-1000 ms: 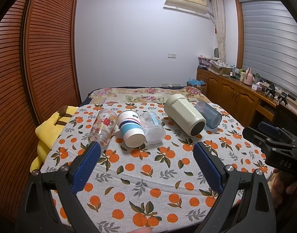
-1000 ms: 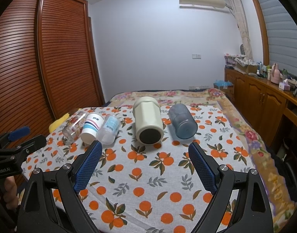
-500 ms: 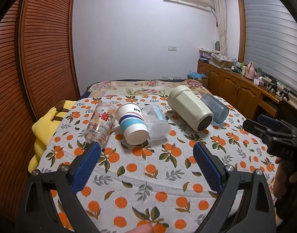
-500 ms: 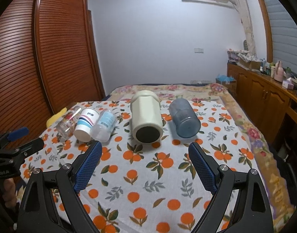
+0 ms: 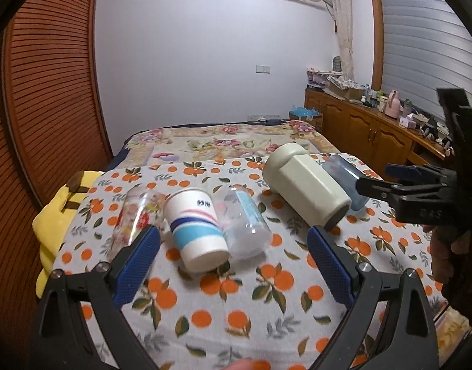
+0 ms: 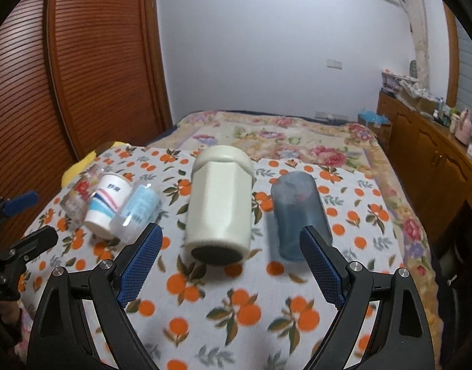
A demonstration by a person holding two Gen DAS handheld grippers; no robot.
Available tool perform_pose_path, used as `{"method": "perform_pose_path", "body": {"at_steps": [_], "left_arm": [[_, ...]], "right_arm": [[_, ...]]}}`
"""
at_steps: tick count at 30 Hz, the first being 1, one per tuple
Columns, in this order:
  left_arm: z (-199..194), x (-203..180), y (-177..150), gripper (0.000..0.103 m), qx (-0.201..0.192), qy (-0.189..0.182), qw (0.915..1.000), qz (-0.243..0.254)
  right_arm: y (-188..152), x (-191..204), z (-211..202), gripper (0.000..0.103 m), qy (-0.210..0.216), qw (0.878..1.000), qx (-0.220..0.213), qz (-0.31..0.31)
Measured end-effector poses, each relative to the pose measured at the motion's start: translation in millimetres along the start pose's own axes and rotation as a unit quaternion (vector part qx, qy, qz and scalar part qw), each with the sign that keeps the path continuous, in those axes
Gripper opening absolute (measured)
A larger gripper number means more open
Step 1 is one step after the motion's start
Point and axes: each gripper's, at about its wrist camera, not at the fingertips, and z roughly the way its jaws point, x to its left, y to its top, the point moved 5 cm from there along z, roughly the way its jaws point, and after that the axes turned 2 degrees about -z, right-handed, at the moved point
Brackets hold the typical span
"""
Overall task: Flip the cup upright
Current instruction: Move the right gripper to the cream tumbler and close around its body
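Several cups lie on their sides in a row on an orange-print cloth. From left: a clear flowered glass, a white paper cup with blue stripes, a clear plastic cup, a big cream tumbler and a blue-grey cup. My left gripper is open and empty, just short of the paper cup. My right gripper is open and empty, just short of the cream tumbler and blue-grey cup.
A yellow plush lies at the cloth's left edge. A wooden louvred wardrobe stands left, a wooden sideboard with clutter right. A floral bedspread lies beyond the cups.
Both grippers have moved forward toward the cups, which now appear larger and nearer. The cups have not moved. Both jaws stay open.
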Motion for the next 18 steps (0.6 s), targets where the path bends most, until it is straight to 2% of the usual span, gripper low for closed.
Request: {"method": "perform_pose_path", "body": {"at_steps": [6,10,18], "left_arm": [[35.6,3.5,12.1,0.097,0.020,-0.006,0.9998,-0.001],[54.9,7.2,15.0,0.097,0.035,-0.013,0.9993,-0.005],[71.8,15.7,16.6,0.097,0.048,-0.022,0.9985,-0.013]], "right_arm": [[19.9,-3.0,40.2,0.092,0.022,0.999,0.042,-0.001],[26.1,2.2,74.4,0.092,0.039,0.995,0.091,-0.017],[28.9,6.4,116.4,0.092,0.062,0.985,0.162,-0.016]]}}
